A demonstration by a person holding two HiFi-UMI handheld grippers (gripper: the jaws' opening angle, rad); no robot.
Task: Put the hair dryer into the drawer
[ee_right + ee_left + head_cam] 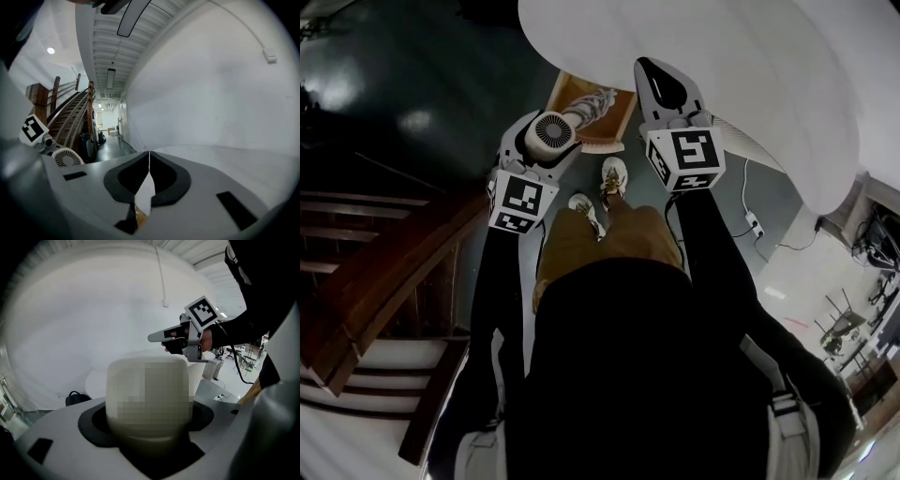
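Note:
In the head view the white hair dryer (553,131) shows its round rear grille, and its cord-wrapped handle reaches over the open wooden drawer (617,131) below the table edge. My left gripper (546,150) is shut on the dryer's body. In the left gripper view that pale cylindrical body (150,394) fills the space between the jaws of my left gripper (150,430). My right gripper (656,80) hovers to the right of the drawer, shut and empty. Its jaws meet in a thin line in the right gripper view (149,161), where the dryer grille (65,158) appears at lower left.
A large white round table (722,66) overhangs the drawer. A wooden staircase (384,272) rises at the left. The person's shoes (613,175) stand just before the drawer. A cable and power strip (754,223) lie on the floor at right.

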